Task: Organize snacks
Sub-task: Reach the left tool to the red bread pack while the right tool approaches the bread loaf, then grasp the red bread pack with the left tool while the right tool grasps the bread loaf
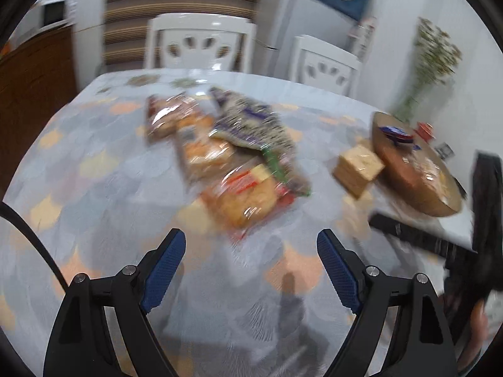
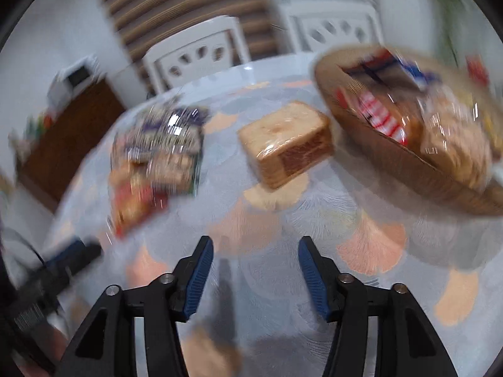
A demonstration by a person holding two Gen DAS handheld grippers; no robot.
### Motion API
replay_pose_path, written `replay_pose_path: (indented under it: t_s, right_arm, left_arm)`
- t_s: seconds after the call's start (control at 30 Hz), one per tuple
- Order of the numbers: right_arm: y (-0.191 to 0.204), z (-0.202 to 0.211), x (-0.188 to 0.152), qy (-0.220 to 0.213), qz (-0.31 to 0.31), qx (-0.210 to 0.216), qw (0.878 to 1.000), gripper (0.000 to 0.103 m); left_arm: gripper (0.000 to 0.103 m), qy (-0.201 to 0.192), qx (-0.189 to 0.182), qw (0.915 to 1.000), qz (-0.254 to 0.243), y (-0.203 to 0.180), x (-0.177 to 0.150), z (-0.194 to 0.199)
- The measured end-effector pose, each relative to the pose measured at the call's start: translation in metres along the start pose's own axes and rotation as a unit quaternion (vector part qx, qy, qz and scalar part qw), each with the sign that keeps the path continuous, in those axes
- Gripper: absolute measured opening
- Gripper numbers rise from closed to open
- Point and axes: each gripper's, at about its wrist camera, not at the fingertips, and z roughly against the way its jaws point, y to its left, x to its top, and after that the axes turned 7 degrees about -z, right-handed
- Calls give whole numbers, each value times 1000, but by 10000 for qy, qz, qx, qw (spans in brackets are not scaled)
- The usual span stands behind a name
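Note:
Several snack packets lie in a loose pile [image 1: 232, 154] mid-table, topped by a purple speckled packet [image 1: 251, 122]; the pile also shows in the right wrist view [image 2: 157, 154]. A wrapped wafer block [image 1: 358, 166] [image 2: 289, 144] sits beside a round woven basket [image 1: 418, 194] [image 2: 393, 154] that holds several packets. My left gripper [image 1: 250, 248] is open and empty above the cloth, short of the pile. My right gripper [image 2: 256, 253] is open and empty, short of the wafer block. Both views are motion-blurred.
The table [image 1: 94, 188] has a patterned cloth. Two white chairs [image 1: 201, 44] stand at its far side, a vase of flowers [image 1: 433, 62] at the right, a brown cabinet [image 1: 34, 88] at the left. The other gripper shows at the right edge [image 1: 484, 220].

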Motion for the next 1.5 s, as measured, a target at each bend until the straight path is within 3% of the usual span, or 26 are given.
replay_pose_path:
  t_s: [0.07,0.13,0.27,0.47,0.93,1.13,1.2,1.3,1.37,1.47,1.5]
  right_arm:
    - [-6,-1,18,-114,-724,129,9972,77]
    - [-4,-4,32,-312,-1118,-18,9932,77]
    - [11,-19,51,-612,-1291,-373,9890,77]
    - [23,-52,61,-637,-1540,-1084,9800,77]
    - [35,-67,63,-922,-1113,-1988,9693,75]
    - [35,-63,55,-909,-874,-1909,9735,72]
    - [36,-61,52,-832,-735,-1838,9767,70]
    - [34,-55,45,-600,-424,-1583,9847,68]
    - [30,-48,37,-416,-155,-1290,9906,68]
    - [18,-35,26,-166,121,-858,9961,68]
    - [15,-31,24,-85,209,-763,9968,68]
  left_arm:
    - [85,-37,-48,9998,-178,2,14,-3]
    - [85,-51,29,9994,-338,5,24,-11]
    - [85,29,311,9984,-480,5,28,-28]
    - [85,-39,486,9973,-551,5,24,-35]
    - [85,-137,454,9975,-521,11,22,-36]
    - [85,-104,404,9975,-568,8,21,-36]
    - [85,-3,196,9981,-588,8,20,-38]
    - [85,439,-751,9945,-589,10,18,-47]
    - [84,617,-1031,9905,-664,9,16,-50]
    - [84,919,-1838,9744,-911,0,8,-48]
    - [84,974,-1945,9711,-984,-3,6,-46]
